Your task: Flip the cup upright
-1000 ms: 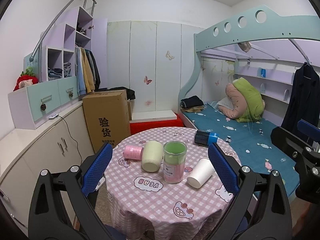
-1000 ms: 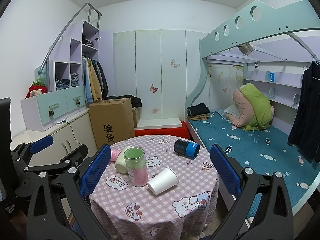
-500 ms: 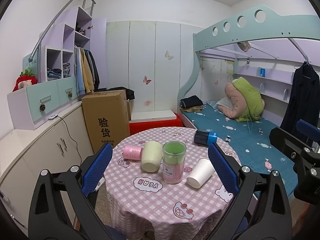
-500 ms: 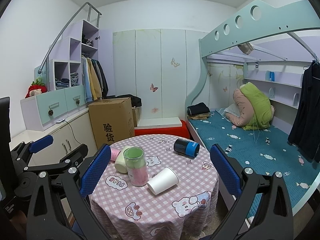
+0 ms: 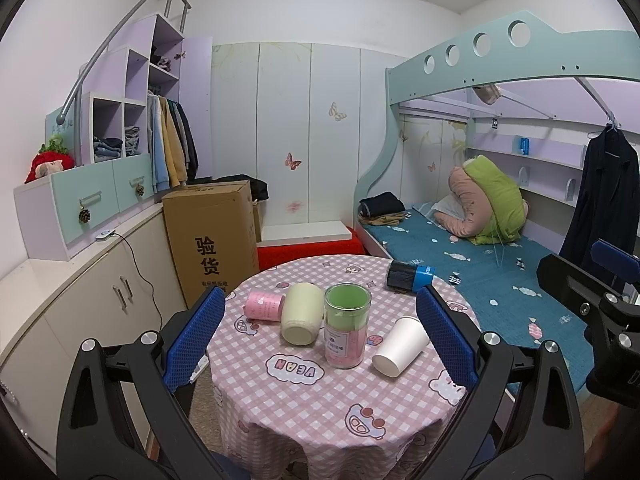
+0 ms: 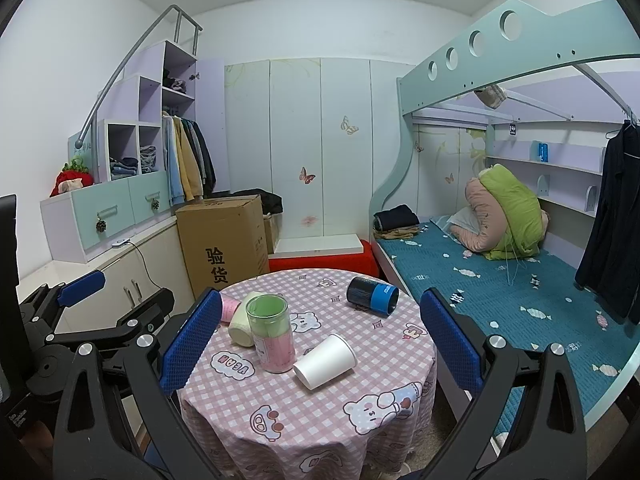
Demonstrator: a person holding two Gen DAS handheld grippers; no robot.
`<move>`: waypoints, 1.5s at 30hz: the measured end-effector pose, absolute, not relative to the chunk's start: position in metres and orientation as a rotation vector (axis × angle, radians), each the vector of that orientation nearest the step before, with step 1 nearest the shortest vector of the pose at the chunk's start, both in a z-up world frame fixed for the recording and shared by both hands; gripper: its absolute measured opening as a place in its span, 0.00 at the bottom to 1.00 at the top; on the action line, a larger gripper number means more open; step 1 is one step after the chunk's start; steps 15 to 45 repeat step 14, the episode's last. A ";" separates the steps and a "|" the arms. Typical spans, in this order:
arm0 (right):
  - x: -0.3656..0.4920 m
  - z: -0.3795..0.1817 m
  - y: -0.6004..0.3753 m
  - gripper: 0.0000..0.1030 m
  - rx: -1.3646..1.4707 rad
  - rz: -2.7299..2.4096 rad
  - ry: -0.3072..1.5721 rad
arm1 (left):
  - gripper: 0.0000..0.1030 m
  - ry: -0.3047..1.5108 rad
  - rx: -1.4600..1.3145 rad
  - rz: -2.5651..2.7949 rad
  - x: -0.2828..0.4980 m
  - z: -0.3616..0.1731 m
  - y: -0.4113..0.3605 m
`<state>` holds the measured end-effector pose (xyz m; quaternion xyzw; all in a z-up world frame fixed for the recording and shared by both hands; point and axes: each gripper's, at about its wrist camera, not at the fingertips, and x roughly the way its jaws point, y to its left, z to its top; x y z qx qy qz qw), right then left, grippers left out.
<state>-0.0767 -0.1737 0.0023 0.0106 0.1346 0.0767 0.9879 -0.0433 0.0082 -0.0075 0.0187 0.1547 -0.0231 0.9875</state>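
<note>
A round table in a pink checked cloth carries several cups. A white paper cup lies on its side. So do a cream cup, a pink cup and a dark cup with a blue band. A clear tumbler with green and pink inside stands upright. My left gripper and my right gripper are both open, held back from the table and above its near edge, with nothing between the fingers.
A cardboard box stands behind the table to the left, beside low cabinets. A bunk bed with a teal mattress runs along the right. A red mat lies on the floor beyond the table.
Both views have shifted only slightly; the cups and both grippers stay as they were.
</note>
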 end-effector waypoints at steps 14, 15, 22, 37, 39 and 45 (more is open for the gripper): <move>-0.074 0.000 -0.173 0.93 0.022 0.150 0.282 | 0.94 0.329 0.028 -0.051 -0.039 -0.011 0.007; -0.074 0.000 -0.173 0.93 0.022 0.150 0.282 | 0.94 0.329 0.028 -0.051 -0.039 -0.011 0.007; -0.074 0.000 -0.173 0.93 0.022 0.150 0.282 | 0.94 0.329 0.028 -0.051 -0.039 -0.011 0.007; -0.074 0.000 -0.173 0.93 0.022 0.150 0.282 | 0.94 0.329 0.028 -0.051 -0.039 -0.011 0.007; -0.074 0.000 -0.173 0.93 0.022 0.150 0.282 | 0.94 0.329 0.028 -0.051 -0.039 -0.011 0.007; -0.074 0.000 -0.173 0.93 0.022 0.150 0.282 | 0.94 0.329 0.028 -0.051 -0.039 -0.011 0.007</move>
